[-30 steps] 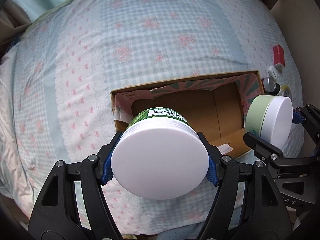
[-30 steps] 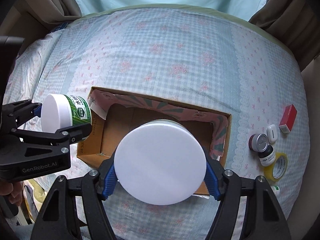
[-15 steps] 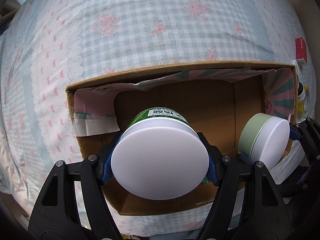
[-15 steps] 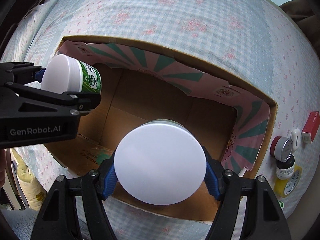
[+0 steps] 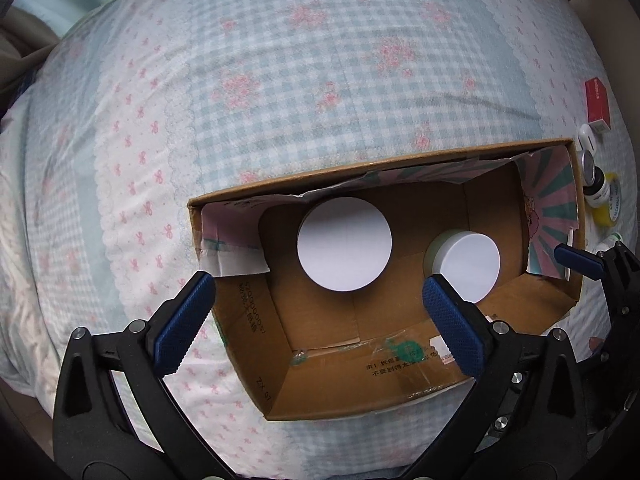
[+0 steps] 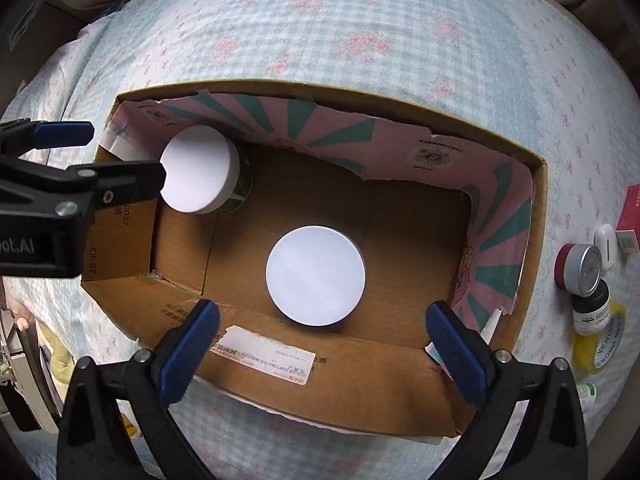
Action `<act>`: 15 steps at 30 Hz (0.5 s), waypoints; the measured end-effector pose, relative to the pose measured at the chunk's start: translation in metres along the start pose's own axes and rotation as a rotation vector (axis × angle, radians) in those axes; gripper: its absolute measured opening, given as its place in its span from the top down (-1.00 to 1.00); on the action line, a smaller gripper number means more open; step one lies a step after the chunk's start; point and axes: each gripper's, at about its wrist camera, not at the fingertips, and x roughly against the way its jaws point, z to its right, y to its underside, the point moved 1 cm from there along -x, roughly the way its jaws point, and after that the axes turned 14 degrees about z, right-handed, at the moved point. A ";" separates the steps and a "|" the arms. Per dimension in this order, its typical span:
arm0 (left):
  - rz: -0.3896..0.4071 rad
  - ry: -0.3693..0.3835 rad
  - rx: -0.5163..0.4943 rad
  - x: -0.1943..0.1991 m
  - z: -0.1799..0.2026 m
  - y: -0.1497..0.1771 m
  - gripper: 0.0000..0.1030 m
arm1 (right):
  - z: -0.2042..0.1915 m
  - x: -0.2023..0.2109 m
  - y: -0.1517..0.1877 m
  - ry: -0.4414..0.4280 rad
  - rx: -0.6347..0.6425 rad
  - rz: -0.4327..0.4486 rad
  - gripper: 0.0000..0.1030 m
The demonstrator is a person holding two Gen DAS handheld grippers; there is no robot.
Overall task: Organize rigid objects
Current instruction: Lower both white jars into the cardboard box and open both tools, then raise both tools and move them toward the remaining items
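Note:
An open cardboard box (image 5: 400, 392) (image 6: 360, 396) lies on the bed. Two white-lidded jars stand upright on its floor. The green-labelled jar (image 5: 344, 249) (image 6: 198, 175) is at the box's left end. The pale green jar (image 5: 466, 265) (image 6: 316, 275) is near the middle. My left gripper (image 5: 316, 322) is open and empty above the box's near left side; it also shows in the right wrist view (image 6: 80, 152). My right gripper (image 6: 318, 346) is open and empty over the near wall; one of its fingers (image 5: 580, 262) shows in the left wrist view.
To the right of the box lie a red box (image 6: 632, 214), a white earbud case (image 6: 606, 246), a silver-lidded tin (image 6: 582, 269), a small dark bottle (image 6: 592, 308) and a yellow tape roll (image 6: 600, 346). The checked floral bedspread (image 5: 280, 80) lies all around.
Both grippers have opened and let go of their jars, which now stand inside the box. Both grippers have drawn back above it.

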 end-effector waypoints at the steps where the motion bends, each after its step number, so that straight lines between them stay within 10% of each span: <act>1: 0.004 0.001 0.007 0.003 0.000 0.001 -0.99 | 0.000 0.004 0.000 0.006 0.000 0.000 -1.00; 15: 0.124 -0.024 0.065 0.087 -0.012 0.023 -0.99 | -0.033 0.076 -0.009 0.055 0.085 0.107 -1.00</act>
